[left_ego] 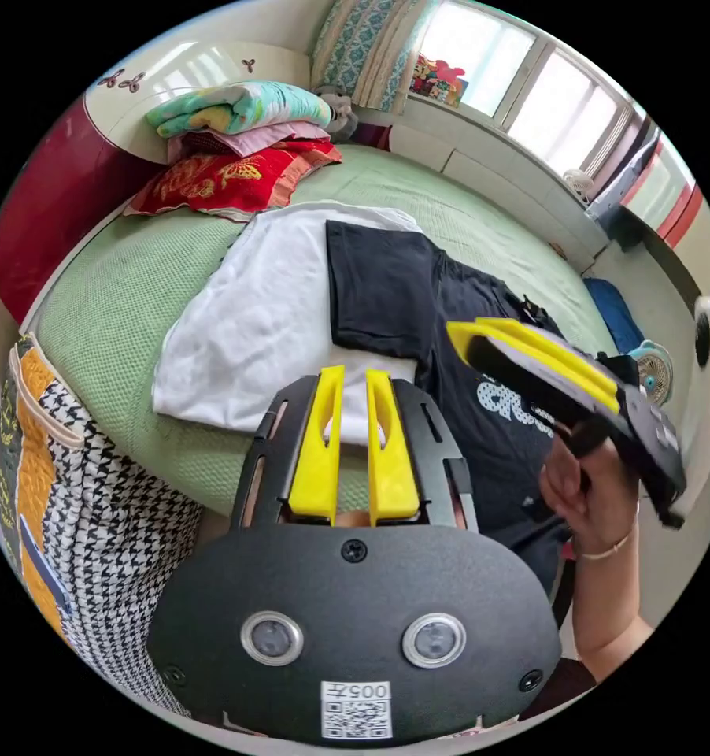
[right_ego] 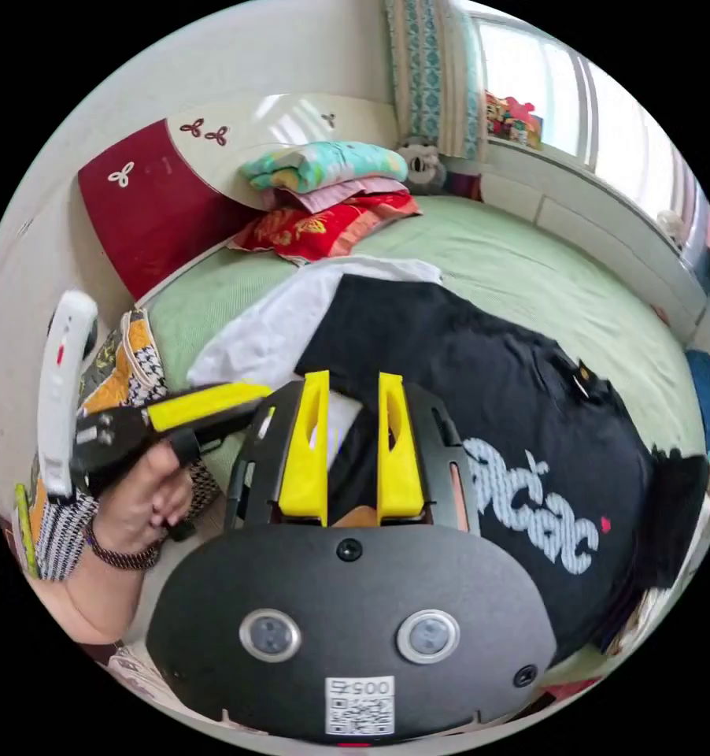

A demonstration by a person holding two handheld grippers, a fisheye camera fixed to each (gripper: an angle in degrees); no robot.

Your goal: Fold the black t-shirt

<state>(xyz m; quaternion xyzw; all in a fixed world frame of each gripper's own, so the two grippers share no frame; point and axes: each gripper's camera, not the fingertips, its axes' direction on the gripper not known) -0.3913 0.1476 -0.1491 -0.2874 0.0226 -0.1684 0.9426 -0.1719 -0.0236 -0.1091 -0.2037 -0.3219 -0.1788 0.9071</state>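
Yellow fingers [left_ego: 320, 457] of the left gripper [left_ego: 355, 378] a little apart, nothing between them, up in the air over the near edge of the bed [left_ego: 111, 307]. Same for the right gripper [right_ego: 353, 382]: fingers [right_ego: 396, 457] parted, gripping nothing. A hand [left_ego: 587, 492] around the right gripper's handle, another hand [right_ego: 138, 492] around the left one's. Just past them, the black t-shirt [right_ego: 481, 378] spread flat on the green bed, partly on top of a white cloth [left_ego: 253, 323]. Farther back, folded blankets [left_ego: 241, 110] piled on a red pillow [left_ego: 229, 177], then the window [left_ego: 520, 87].
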